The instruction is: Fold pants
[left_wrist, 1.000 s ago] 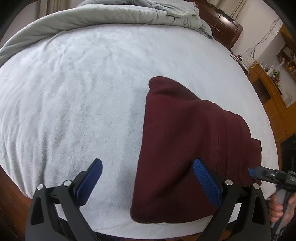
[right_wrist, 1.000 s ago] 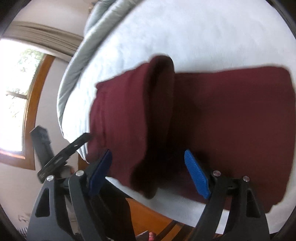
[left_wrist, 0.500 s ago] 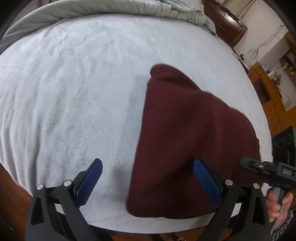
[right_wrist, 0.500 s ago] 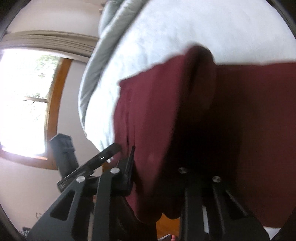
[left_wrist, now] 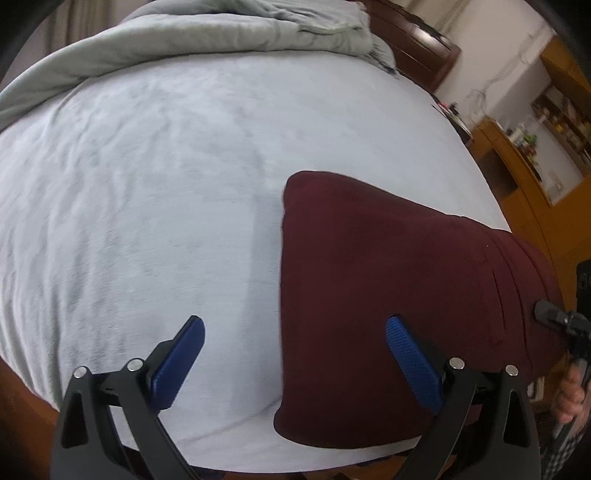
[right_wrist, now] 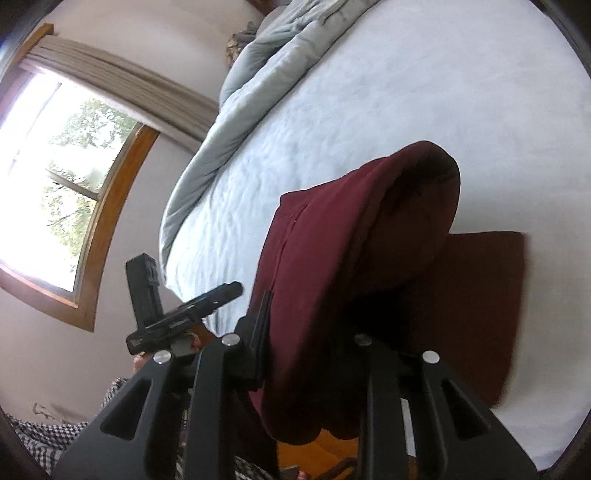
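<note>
Folded maroon pants [left_wrist: 388,295] lie at the near right of a white bed [left_wrist: 147,184]. My left gripper [left_wrist: 295,350] hovers open above their left edge, one blue pad over the sheet and the other over the cloth, with nothing between them. In the right wrist view my right gripper [right_wrist: 310,332] is shut on the near edge of the pants [right_wrist: 332,240]. It holds that edge raised, so the top layer arches in a hump over the flat layer on the bed [right_wrist: 369,92]. The pads are hidden in the cloth. A black finger of the left gripper [right_wrist: 218,293] shows to the left.
A grey duvet [left_wrist: 221,33] is bunched along the far side of the bed. Wooden furniture [left_wrist: 517,166] and a dark headboard [left_wrist: 417,40] stand beyond on the right. A window [right_wrist: 55,166] is in the wall on the left. The bed's near edge lies just below the grippers.
My right gripper closed on the near edge of the pants and rose, pulling the top layer up into a hump. My left gripper drew back and up a little, staying open.
</note>
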Tool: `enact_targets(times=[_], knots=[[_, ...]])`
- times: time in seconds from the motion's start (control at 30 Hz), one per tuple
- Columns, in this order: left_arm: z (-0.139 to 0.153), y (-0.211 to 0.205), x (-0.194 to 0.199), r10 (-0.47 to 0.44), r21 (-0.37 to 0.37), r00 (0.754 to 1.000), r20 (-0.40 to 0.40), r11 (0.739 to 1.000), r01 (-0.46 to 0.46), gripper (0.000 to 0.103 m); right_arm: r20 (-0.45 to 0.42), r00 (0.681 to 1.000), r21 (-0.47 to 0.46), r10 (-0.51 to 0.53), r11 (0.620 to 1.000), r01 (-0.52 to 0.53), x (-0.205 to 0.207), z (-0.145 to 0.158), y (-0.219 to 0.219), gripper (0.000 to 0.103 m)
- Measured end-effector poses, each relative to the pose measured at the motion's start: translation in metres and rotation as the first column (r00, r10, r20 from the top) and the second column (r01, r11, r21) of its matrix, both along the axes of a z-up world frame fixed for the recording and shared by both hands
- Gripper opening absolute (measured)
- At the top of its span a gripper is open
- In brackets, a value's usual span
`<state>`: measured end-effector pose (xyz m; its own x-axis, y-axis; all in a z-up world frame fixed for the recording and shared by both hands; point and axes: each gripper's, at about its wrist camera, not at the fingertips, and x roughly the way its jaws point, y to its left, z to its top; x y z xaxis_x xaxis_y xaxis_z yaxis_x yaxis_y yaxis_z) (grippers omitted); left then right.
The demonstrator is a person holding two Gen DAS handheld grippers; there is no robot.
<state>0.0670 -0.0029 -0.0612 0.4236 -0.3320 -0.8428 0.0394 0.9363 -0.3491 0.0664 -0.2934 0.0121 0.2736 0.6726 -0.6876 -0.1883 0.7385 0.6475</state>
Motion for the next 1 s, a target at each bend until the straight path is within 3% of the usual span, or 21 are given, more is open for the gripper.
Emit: enact_targets(times=[0.1, 0.2, 0.3, 0.37, 0.47, 0.53, 0.6, 0.73, 0.9, 0.97, 1.0], knots=[[-0.001, -0.021, 0.0, -0.043, 0.016, 0.999, 0.002, 0.999, 0.043, 0.099, -0.017, 1.0, -0.059, -0.023, 0.998, 0.022, -0.008, -0.008, -0.03, 0.023], [-0.01, -0.043, 0.002, -0.087, 0.06, 0.996, -0.015, 0.994, 0.087, 0.099, -0.084, 0.994, -0.117, -0.064, 0.992, 0.054, -0.008, -0.042, -0.057, 0.024], [-0.03, -0.06, 0.005, -0.119, 0.119, 0.991, -0.059, 0.985, 0.125, 0.099, -0.157, 0.984, -0.197, -0.082, 0.979, 0.05, -0.009, -0.086, -0.059, 0.026], [-0.04, -0.066, 0.006, -0.128, 0.135, 0.988, -0.086, 0.981, 0.139, 0.099, -0.158, 0.984, -0.207, -0.086, 0.977, 0.052, -0.011, -0.099, -0.057, 0.027], [-0.044, -0.065, 0.005, -0.118, 0.121, 0.988, -0.096, 0.984, 0.129, 0.099, -0.131, 0.987, -0.201, -0.092, 0.977, 0.064, -0.013, -0.096, -0.058, 0.033], [-0.042, -0.063, 0.005, -0.11, 0.1, 0.989, -0.102, 0.988, 0.12, 0.099, -0.105, 0.993, -0.258, -0.056, 0.966, 0.027, -0.014, -0.086, -0.056, 0.048], [-0.036, -0.06, 0.004, -0.104, 0.093, 0.991, -0.087, 0.989, 0.112, 0.099, -0.08, 0.996, -0.269, -0.047, 0.963, 0.024, -0.012, -0.075, -0.06, 0.056], [-0.025, -0.059, 0.006, -0.09, 0.068, 0.993, -0.071, 0.993, 0.095, 0.099, -0.057, 0.99, -0.226, -0.129, 0.968, 0.113, 0.01, -0.066, -0.087, 0.058], [-0.022, -0.07, 0.007, -0.116, 0.078, 0.991, -0.065, 0.99, 0.121, 0.099, -0.085, 0.974, -0.136, -0.212, 0.971, 0.199, 0.044, -0.068, -0.103, 0.053], [-0.024, -0.077, 0.01, -0.122, 0.08, 0.99, -0.072, 0.989, 0.128, 0.099, -0.102, 0.97, -0.121, -0.22, 0.971, 0.207, 0.055, -0.071, -0.107, 0.043], [-0.027, -0.079, 0.011, -0.123, 0.085, 0.989, -0.081, 0.988, 0.129, 0.099, -0.112, 0.969, -0.106, -0.218, 0.973, 0.207, 0.061, -0.073, -0.109, 0.029]])
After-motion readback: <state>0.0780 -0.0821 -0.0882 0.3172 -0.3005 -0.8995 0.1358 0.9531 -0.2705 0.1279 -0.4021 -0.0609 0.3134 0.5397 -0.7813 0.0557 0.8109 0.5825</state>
